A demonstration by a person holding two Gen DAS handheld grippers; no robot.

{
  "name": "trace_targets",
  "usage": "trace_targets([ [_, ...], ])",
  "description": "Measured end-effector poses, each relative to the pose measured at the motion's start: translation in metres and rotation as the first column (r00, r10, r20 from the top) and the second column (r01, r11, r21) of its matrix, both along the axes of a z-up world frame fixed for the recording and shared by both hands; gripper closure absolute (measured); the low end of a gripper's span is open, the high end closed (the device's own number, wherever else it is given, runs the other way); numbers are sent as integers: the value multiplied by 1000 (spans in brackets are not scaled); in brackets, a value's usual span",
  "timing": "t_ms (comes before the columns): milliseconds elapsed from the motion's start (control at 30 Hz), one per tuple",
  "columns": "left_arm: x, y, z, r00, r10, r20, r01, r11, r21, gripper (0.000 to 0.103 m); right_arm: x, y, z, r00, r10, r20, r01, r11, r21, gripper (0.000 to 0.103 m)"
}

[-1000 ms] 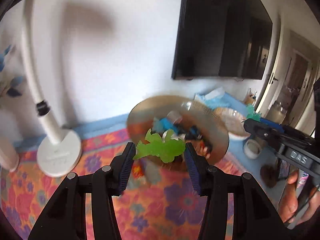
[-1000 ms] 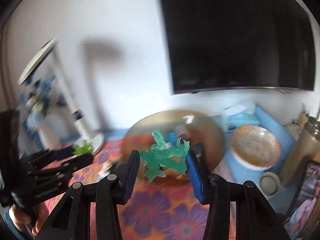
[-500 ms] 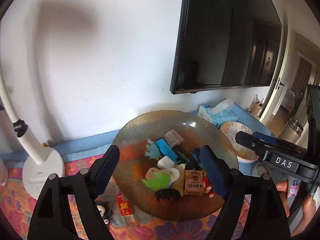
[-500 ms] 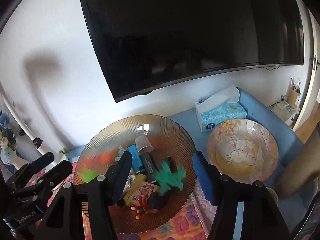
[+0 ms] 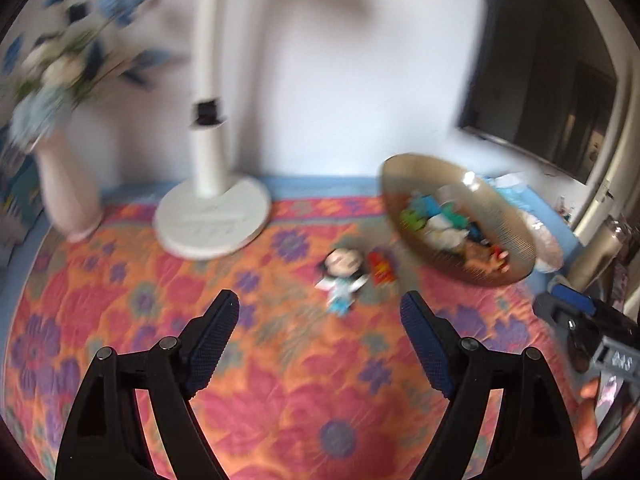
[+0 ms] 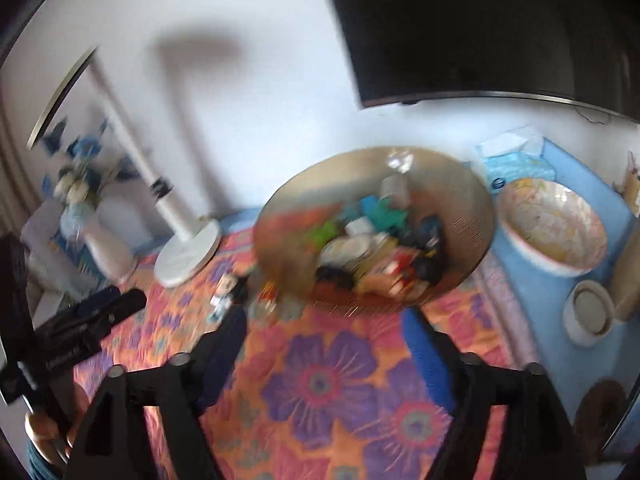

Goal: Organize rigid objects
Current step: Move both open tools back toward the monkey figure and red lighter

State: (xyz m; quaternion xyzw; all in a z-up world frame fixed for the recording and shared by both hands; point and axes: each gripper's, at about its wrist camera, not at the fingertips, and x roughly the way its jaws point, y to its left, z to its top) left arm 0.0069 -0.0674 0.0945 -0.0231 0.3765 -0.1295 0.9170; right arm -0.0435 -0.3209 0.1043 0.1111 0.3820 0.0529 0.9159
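Left hand-held gripper (image 5: 320,312) wide open, empty; right hand-held gripper (image 6: 324,328) jaws just opened, empty. Doll (image 5: 343,276) ahead of left, head away, lengthwise toward it. Bowl (image 6: 468,204) ahead of right.

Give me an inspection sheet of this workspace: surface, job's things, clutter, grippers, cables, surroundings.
Surface: flowered cloth in orange, red and purple over a blue top.
Job's things: amber glass bowl full of small toys; doll and red packet lie on the cloth beside it.
Clutter: floral bowl, tissue pack, small white cup, vase of blue flowers, white lamp base.
Grippers: left gripper open and empty; right gripper open and empty, jaws have just been opening.
Cables: nothing seen.
Surroundings: white wall, dark screen mounted on it; both views blurred.
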Motion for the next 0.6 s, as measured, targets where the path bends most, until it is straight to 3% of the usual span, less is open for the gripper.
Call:
trace_targets([
  [167, -8, 34, -43, 989, 133, -62, -126, 986, 105, 21, -8, 49, -38, 997, 73, -9, -74, 988, -139, 17],
  [333, -13, 54, -76, 983, 159, -94, -154, 986, 64, 21, -5, 80, -69, 991, 124, -60, -135, 956, -262, 17],
  [400, -8, 52, -81, 979, 170, -115, -160, 983, 88, 21, -6, 82, -68, 989, 141, -44, -147, 951, -271, 15],
  [500, -3, 48, -86, 977, 146, -154, -134, 987, 87, 12, 1, 80, -77, 986, 133, -102, -155, 954, -256, 13],
  [600, -2, 42, -88, 975, 160, -157, -140, 982, 130, 12, 3, 77, -81, 985, 121, -125, -148, 959, -240, 13],
])
